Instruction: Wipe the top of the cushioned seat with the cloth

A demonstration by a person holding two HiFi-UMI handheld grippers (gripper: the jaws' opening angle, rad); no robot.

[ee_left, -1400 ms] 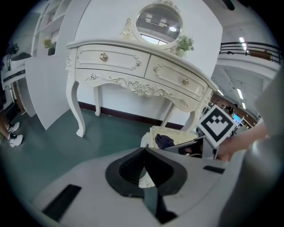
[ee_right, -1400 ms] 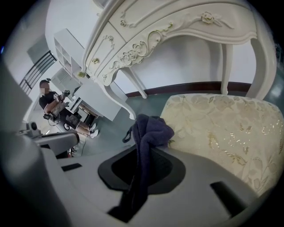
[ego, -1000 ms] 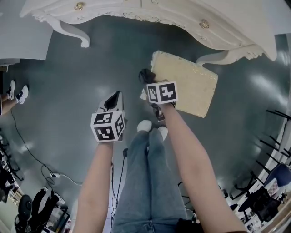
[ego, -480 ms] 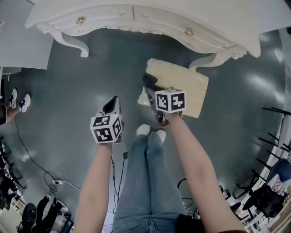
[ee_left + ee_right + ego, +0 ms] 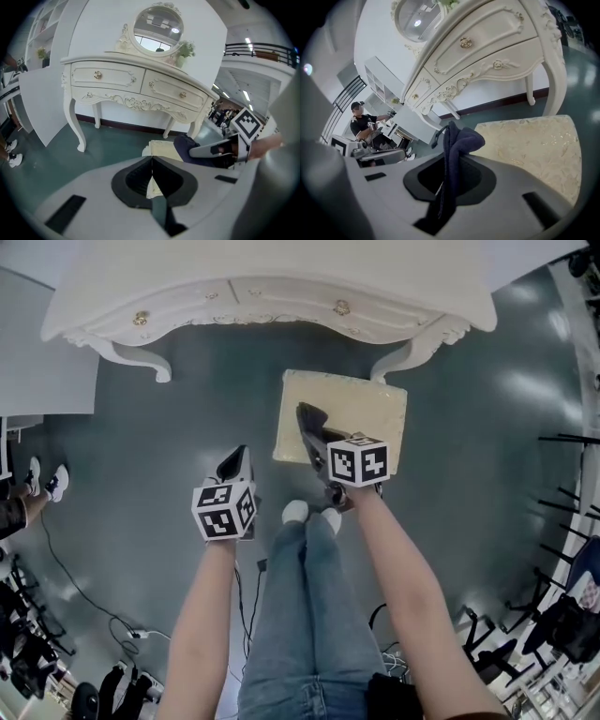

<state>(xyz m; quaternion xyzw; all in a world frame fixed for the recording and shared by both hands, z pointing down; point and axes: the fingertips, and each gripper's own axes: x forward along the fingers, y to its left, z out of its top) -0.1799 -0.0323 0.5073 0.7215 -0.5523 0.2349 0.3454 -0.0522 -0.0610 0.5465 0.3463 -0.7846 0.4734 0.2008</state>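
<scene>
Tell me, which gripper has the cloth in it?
The right gripper, the one over the cushioned seat: its jaws are shut on the dark cloth. The left gripper is shut on nothing, out over the floor.

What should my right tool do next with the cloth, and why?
Probably lower the right tool until the cloth presses on the cushioned seat, ready to sweep right: it is clamped on the cloth over the seat's left part, contact unclear.
</scene>
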